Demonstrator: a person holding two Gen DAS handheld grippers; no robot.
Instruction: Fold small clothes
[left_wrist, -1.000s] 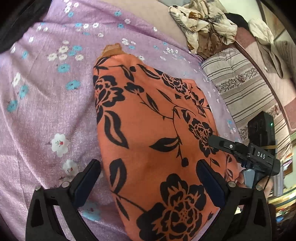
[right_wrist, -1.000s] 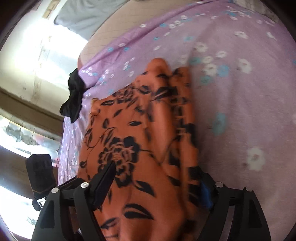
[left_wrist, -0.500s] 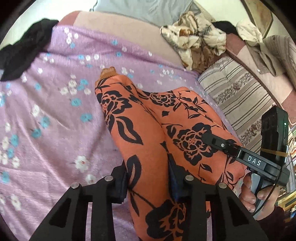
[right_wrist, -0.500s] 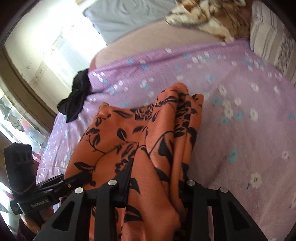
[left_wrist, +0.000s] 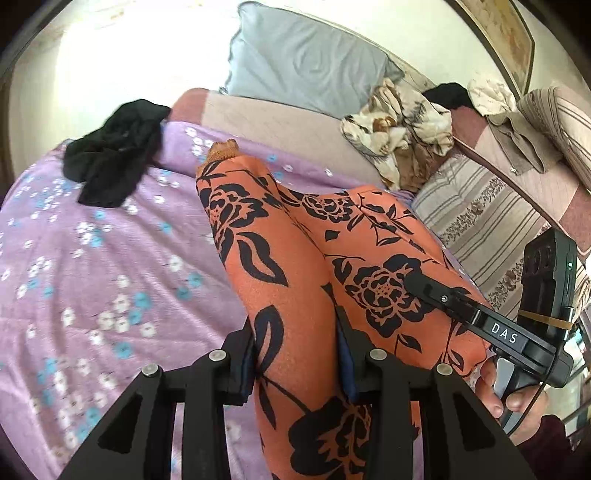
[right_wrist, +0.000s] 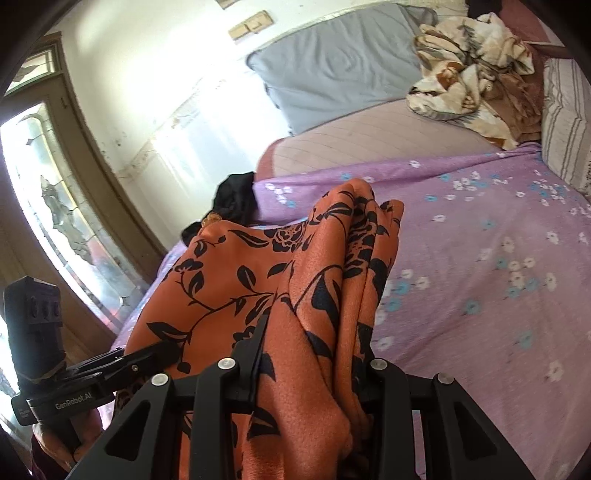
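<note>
An orange garment with a black flower print (left_wrist: 295, 266) is lifted off the purple flowered bedspread (left_wrist: 92, 277). My left gripper (left_wrist: 297, 354) is shut on one bunched edge of it. My right gripper (right_wrist: 314, 373) is shut on the other edge of the orange garment (right_wrist: 258, 280), where the cloth gathers in thick folds. The garment's far end still rests on the bedspread (right_wrist: 480, 258). The right gripper's body (left_wrist: 498, 332) shows at the right of the left wrist view, the left gripper's body (right_wrist: 74, 391) at the lower left of the right wrist view.
A black garment (left_wrist: 114, 151) lies at the bedspread's far left corner. A crumpled cream and brown cloth (left_wrist: 402, 129) and a grey pillow (left_wrist: 306, 66) sit at the head of the bed. A striped cushion (left_wrist: 480, 214) lies on the right. A glass door (right_wrist: 48, 206) stands to the left.
Both grippers have closed on the garment's near edges and lifted them off the bed. The cloth now hangs bunched between them, and more of the room shows.
</note>
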